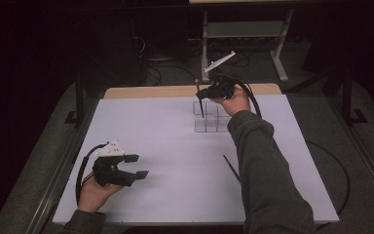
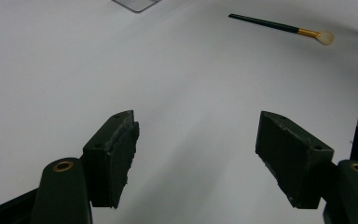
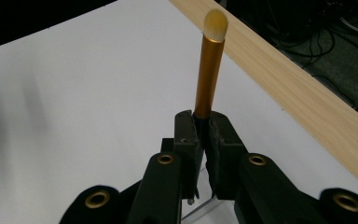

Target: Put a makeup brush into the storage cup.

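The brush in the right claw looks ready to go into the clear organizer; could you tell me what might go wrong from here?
1. The right claw is shut on the brush near its gold ferrule, so the long handle hanging below could swing and miss its compartment.
2. The handle tip could catch a wall of the light clear organizer and push or tip it.
3. The second brush lies beside the sleeve, which could sweep it away on the way back.

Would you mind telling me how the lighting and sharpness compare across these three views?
High view: dim, with a dark surround and only the white table lit. Left gripper view: the near pads look soft, the far brush fairly crisp. Right gripper view: the held brush is sharp, its pale tip slightly glary.
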Motion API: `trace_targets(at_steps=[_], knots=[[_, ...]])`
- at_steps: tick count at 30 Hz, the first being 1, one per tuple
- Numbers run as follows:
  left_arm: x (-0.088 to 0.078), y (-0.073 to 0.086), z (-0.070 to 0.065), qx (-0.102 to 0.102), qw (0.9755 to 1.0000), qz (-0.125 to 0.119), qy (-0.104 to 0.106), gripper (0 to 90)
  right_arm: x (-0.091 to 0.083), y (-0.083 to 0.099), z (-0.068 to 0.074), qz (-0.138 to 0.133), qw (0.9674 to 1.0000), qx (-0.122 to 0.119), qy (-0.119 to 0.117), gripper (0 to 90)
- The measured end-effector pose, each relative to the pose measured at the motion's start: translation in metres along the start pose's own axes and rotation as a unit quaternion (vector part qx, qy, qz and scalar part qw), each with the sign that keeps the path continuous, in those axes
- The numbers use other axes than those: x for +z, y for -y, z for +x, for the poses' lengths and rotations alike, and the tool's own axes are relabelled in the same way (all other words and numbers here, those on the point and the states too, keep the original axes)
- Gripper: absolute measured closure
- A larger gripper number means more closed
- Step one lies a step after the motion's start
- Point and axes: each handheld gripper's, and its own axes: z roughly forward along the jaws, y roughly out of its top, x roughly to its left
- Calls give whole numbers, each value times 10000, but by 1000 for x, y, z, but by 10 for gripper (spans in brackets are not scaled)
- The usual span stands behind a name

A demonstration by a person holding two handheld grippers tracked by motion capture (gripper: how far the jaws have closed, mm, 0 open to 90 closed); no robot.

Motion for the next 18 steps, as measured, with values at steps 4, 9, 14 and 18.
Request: trace_targets(at_steps=[4,9,14,18], knots=[[0,0,0,-8,10000,5,-4,281,2,2,1,-4,10000,1,-6,824],[0,0,1,60,10000,64,-13,281,6,6,1,23,10000,35,2,824],[0,1,1,-2,10000,23,-9,281,10,9,1,60,10000,54,9,824],[0,1,2,33,10000,19,-2,281,11,11,-1,87,9999,50,18,823]])
